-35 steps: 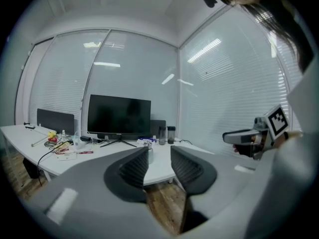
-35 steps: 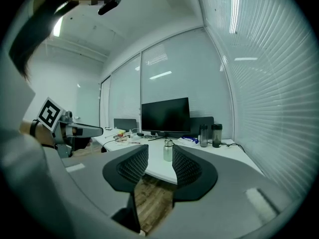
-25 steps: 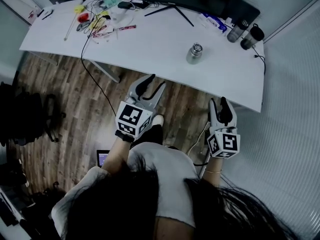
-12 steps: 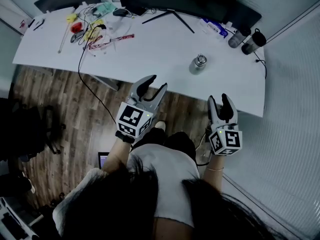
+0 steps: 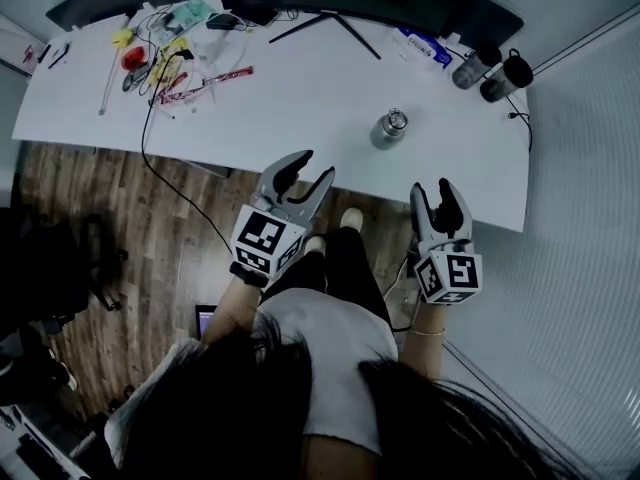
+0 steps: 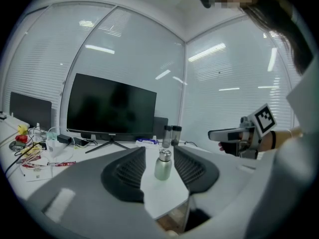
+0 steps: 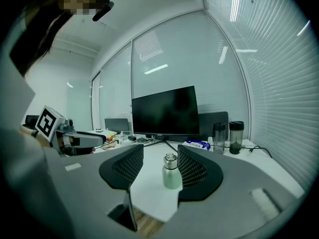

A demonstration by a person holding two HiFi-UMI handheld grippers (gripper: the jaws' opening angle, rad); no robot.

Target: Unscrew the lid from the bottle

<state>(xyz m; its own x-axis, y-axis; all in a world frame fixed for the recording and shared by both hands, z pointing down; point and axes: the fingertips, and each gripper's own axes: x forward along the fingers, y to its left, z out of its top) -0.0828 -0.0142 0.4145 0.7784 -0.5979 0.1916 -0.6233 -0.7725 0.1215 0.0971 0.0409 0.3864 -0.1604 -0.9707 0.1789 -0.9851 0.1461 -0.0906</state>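
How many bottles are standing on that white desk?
3. A small steel bottle stands toward the front of the desk; two taller dark bottles stand side by side at its far right corner.

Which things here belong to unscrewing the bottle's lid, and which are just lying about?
Job in hand: steel bottle; its lid, on the bottle; left gripper, jaws open, empty; right gripper, jaws just been opening, nothing between them.

Lying about: monitor; two dark tumblers; cables and small clutter; blue packet.
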